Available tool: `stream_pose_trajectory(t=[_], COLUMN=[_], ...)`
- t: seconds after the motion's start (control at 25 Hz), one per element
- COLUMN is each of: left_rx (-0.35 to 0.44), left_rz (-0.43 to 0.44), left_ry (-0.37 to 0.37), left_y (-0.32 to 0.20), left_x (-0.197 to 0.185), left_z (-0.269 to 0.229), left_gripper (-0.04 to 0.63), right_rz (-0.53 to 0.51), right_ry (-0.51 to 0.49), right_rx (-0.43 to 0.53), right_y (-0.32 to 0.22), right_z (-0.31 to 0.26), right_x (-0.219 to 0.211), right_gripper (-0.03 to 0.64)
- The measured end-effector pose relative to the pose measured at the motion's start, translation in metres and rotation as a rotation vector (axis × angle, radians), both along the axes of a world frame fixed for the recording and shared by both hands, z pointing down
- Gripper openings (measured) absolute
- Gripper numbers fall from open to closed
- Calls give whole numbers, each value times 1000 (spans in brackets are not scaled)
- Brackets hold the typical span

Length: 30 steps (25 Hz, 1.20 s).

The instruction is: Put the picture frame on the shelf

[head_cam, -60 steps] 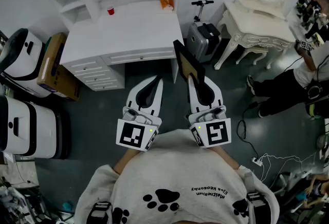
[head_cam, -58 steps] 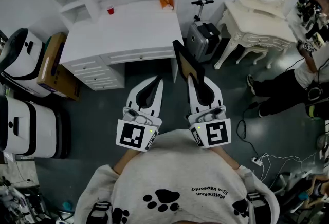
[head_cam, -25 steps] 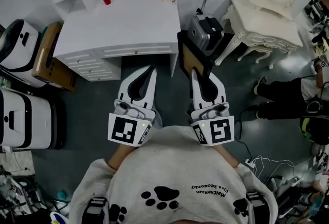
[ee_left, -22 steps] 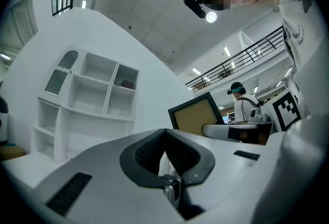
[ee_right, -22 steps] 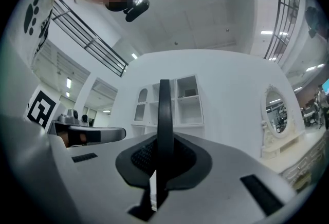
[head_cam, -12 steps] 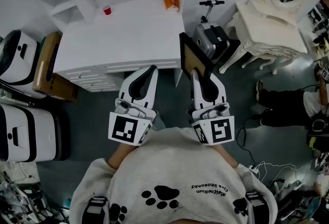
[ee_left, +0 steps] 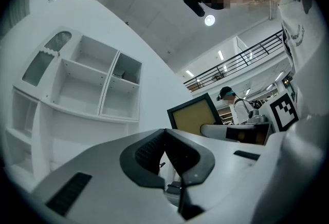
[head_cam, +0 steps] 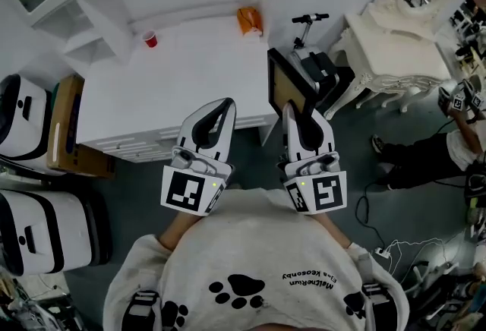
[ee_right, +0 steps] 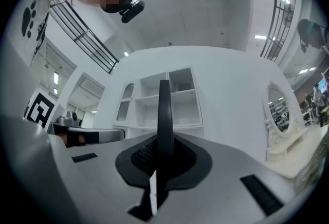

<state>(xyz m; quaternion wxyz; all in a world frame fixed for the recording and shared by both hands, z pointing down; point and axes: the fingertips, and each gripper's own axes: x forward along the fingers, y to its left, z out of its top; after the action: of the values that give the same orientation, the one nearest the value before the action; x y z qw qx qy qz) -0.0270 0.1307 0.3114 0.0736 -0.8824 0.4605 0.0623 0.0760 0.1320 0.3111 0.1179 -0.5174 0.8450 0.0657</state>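
The picture frame (head_cam: pixel 287 86), black with a tan panel, stands upright in my right gripper (head_cam: pixel 292 111), which is shut on its lower edge. It hangs at the right front corner of the white desk (head_cam: pixel 175 79). In the right gripper view the frame (ee_right: pixel 164 115) shows edge-on between the pads, in line with the white shelf unit (ee_right: pixel 172 97). My left gripper (head_cam: pixel 221 105) hovers beside it over the desk's front edge, shut and empty. The left gripper view has the closed jaw tips (ee_left: pixel 165 135), the frame (ee_left: pixel 198 117) to the right, and the open shelf compartments (ee_left: pixel 97 87).
A red cup (head_cam: pixel 149 39) and an orange packet (head_cam: pixel 249 20) sit at the back of the desk. A scooter and a case (head_cam: pixel 325 67) stand right of the desk, then a cream vanity with a mirror (head_cam: pixel 395 48). White machines (head_cam: pixel 30 121) and a cardboard box (head_cam: pixel 64 128) stand left.
The desk and shelf have come closer and lower in the head view. Both grippers now reach the desk's front edge, the frame still held upright in the right one.
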Motion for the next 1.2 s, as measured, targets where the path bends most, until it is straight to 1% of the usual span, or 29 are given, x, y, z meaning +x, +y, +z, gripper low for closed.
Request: stream_pose_trajectory(t=[0.12,0.28,0.6,0.96,1.2], left_rx=[7,-7,-37,-65,-53], left_rz=[17,32,42,28,9], left_ry=[2,9,26,38,40], left_y=[-21,-40,-52,-61,-79], left_x=[-10,-25,-38,-45,-45], left_z=[-1,5,18,23,23], left_gripper=[18,18,20,19,18], right_rz=[13,23,13,3,-15], right_ry=[-1,-2,7,5,-8], right_rx=[5,-4,-32,-43,-22], right_y=[-20,-37,-49,-63,-84], right_z=[-1,3,13,13,10], right_x=[-12,-28,-45,-48,-47], right_gripper=[43,43,43,43,43])
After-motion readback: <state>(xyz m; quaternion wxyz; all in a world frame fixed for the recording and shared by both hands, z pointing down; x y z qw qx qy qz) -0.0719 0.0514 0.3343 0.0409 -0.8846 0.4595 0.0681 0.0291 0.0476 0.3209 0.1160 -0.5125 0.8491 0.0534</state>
